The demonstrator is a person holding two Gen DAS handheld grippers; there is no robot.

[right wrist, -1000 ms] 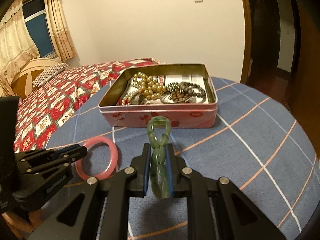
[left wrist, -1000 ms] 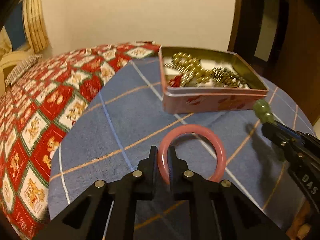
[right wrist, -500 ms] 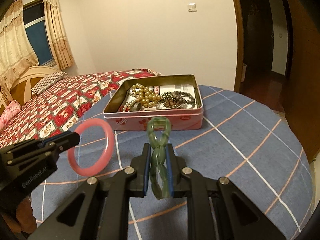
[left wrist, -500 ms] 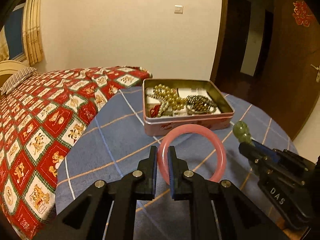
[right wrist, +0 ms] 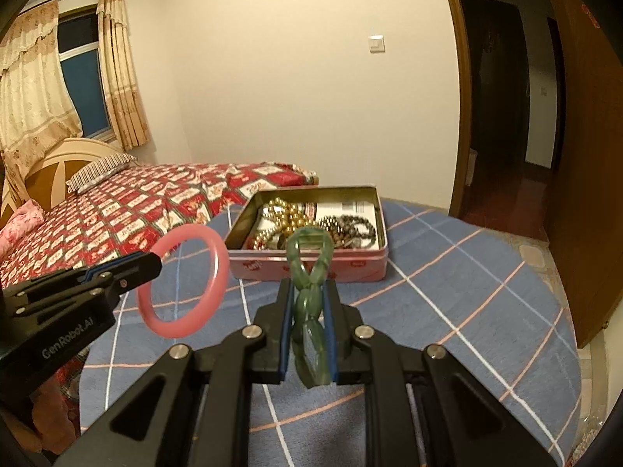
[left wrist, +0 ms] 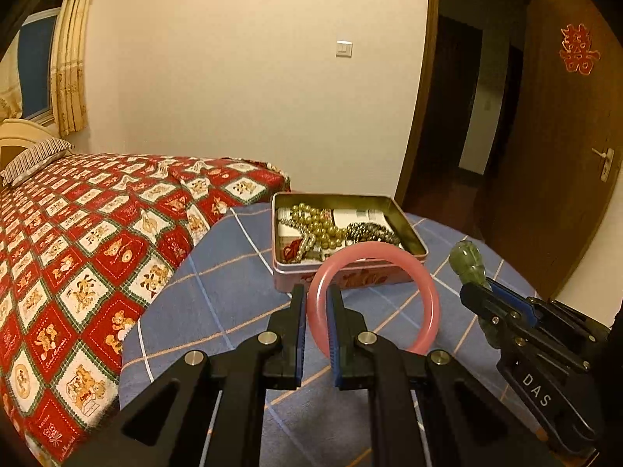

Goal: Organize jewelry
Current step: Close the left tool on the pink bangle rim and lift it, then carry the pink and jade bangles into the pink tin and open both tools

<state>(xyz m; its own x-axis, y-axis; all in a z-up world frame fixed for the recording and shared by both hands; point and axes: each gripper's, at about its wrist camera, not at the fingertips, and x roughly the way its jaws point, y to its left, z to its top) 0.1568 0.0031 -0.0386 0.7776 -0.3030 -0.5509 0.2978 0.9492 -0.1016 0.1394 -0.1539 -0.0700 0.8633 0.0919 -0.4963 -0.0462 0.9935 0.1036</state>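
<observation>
Both grippers have been raised since the earlier frames: the pink bangle (left wrist: 373,299), which lay low against the blue checked cloth (left wrist: 218,284), is now carried clear of it and is seen level with the front wall of the tin (left wrist: 350,272).

Left gripper (left wrist: 315,311): fingers clamped on the near-left arc of the pink bangle, the ring held upright and facing the camera. In the right wrist view the same bangle (right wrist: 183,280) is seen off the cloth, left of the tin (right wrist: 307,264), gripped at its left edge by the left gripper (right wrist: 150,266).

Right gripper (right wrist: 307,303): fingers closed on a green bracelet (right wrist: 309,292), twisted into a figure-eight, its top loop standing up in front of the tin's near wall. From the left wrist view the green bracelet (left wrist: 467,264) is seen edge-on, projecting from the right gripper (left wrist: 473,295), to the right of the tin.

Tin: pink sides, lid off, resting on the blue checked cloth. Gold beads (right wrist: 284,214), dark beads (right wrist: 346,225) and a white card are noted inside. A red patterned bedspread (left wrist: 78,233) is seen to the left, a wooden door (left wrist: 564,136) to the right.
</observation>
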